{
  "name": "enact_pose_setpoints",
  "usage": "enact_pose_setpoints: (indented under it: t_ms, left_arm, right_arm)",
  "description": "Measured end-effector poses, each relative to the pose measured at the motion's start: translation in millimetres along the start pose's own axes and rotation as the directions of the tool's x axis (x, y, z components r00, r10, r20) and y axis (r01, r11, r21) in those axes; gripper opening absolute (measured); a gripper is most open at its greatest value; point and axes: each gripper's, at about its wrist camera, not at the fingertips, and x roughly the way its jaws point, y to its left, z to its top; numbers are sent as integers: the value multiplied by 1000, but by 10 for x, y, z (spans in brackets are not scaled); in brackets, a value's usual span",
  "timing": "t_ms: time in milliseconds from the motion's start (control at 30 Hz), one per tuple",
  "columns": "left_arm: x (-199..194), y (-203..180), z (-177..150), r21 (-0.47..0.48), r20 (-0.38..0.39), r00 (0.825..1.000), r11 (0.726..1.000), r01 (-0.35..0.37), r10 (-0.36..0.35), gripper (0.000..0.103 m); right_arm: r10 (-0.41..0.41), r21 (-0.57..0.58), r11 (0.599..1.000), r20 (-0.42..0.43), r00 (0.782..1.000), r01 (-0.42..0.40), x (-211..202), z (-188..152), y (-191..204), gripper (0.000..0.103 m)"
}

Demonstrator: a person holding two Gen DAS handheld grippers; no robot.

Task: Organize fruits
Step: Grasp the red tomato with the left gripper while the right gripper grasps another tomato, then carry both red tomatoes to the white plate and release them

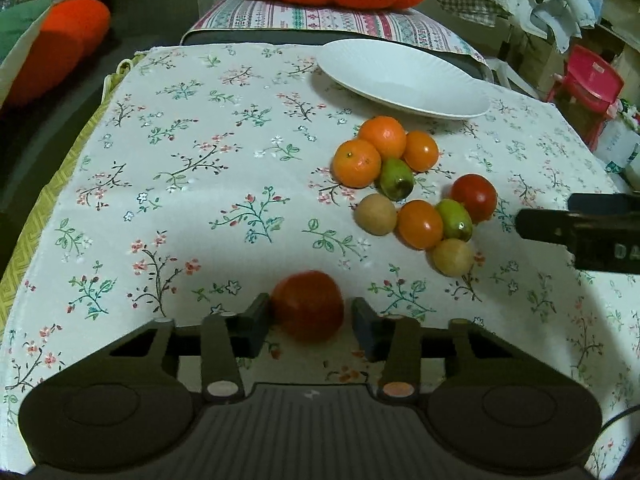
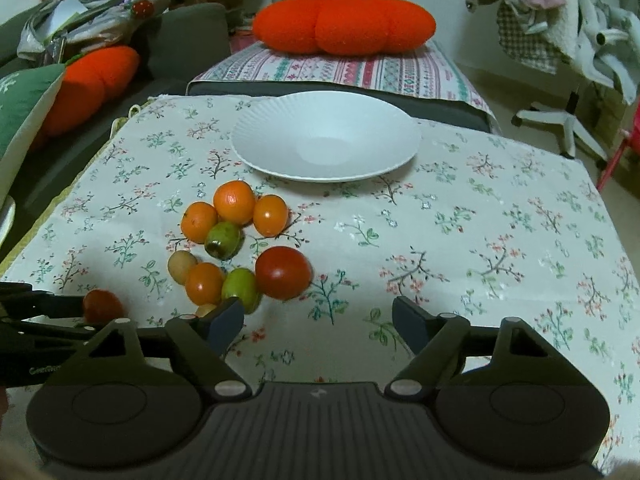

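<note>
A red tomato lies on the floral cloth between the fingers of my left gripper. The left pad touches it and a thin gap shows at the right pad, so the jaws are open. A cluster of oranges, green fruits, tan round fruits and a second red tomato sits ahead to the right, in front of the empty white plate. My right gripper is open over bare cloth, and its left finger overlaps the cluster's near edge.
The right gripper's dark body enters the left wrist view beside the cluster. An orange pumpkin cushion lies on a striped seat beyond the table. A red chair and piled laundry stand at the right. The table edge runs down the left.
</note>
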Motion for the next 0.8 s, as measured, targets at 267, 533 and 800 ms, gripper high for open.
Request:
enact_pose_setpoints:
  t_ms: [267, 533, 800]
  left_arm:
    - [18, -25, 34, -7, 1, 1000, 1000, 10, -10, 15]
    - [45, -43, 63, -16, 4, 1000, 1000, 12, -12, 15]
    - [59, -51, 80, -15, 6, 1000, 1000, 16, -16, 15]
  right_arm:
    - [14, -1, 1000, -16, 1000, -14, 160, 47, 41, 71]
    - [20, -19, 1000, -20, 1000, -21, 365, 138, 134, 70]
    - [67, 14, 998, -20, 998, -67, 423, 164, 125, 63]
